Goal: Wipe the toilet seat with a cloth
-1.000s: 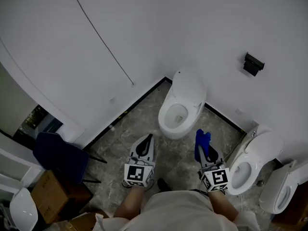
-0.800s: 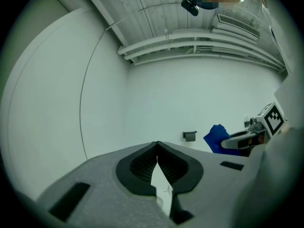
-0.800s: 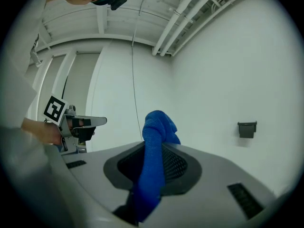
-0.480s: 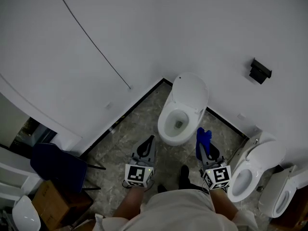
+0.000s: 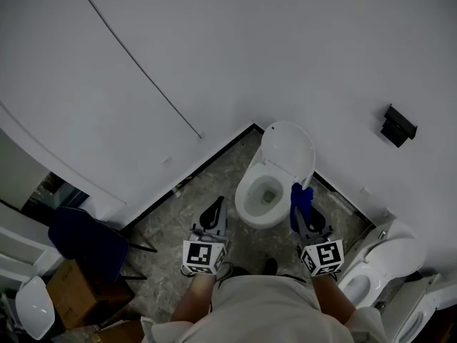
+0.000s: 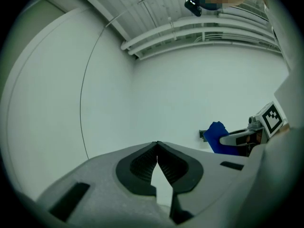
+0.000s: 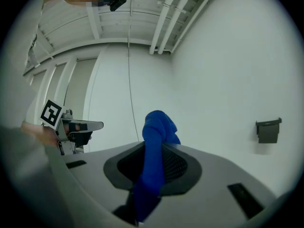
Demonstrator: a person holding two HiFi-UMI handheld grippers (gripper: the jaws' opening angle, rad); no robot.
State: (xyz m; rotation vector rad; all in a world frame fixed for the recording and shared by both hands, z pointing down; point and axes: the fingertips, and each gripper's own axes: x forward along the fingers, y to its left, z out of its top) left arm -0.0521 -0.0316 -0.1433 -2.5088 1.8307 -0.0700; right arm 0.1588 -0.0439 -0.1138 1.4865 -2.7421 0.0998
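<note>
— Cloth (image 7: 154,141), blue, pinched tight in right gripper (image 5: 305,219), near right edge of toilet seat (image 5: 246,195).
— Left gripper (image 6: 157,146): tips touching, nothing between, over floor (image 5: 178,220).

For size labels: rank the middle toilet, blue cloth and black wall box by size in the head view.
1. Toilet.
2. Blue cloth and black wall box: look alike, cloth nearer the camera, so unranked.
</note>
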